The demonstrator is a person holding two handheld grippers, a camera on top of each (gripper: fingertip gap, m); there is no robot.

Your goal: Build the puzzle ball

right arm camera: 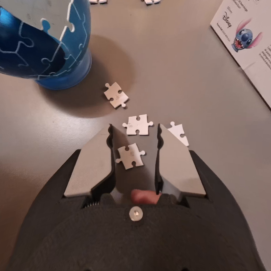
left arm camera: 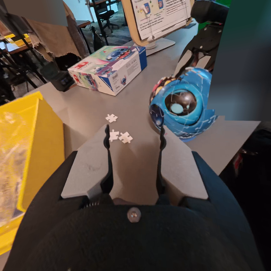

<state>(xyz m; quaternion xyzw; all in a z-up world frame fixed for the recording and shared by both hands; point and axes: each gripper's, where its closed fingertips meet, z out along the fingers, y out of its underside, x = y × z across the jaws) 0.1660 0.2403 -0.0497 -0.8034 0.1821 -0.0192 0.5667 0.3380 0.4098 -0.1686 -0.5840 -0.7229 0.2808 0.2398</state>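
Between the spread fingers of the right gripper [right arm camera: 134, 126] lies a white puzzle piece [right arm camera: 131, 157] (light, thin, likely slippery; pinch its edges). Puzzle ball [right arm camera: 38, 44] sits beyond the left finger. Left gripper [left arm camera: 134, 127] is spread too.

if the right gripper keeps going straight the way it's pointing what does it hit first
Probably the loose puzzle piece lying white side up between the open fingers of the right gripper, then the table. Height above the table is hard to judge.

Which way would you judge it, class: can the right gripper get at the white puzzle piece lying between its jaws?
Probably yes. The right gripper is open, its jaws either side of the puzzle piece, which lies flat and alone on the table with nothing over it.
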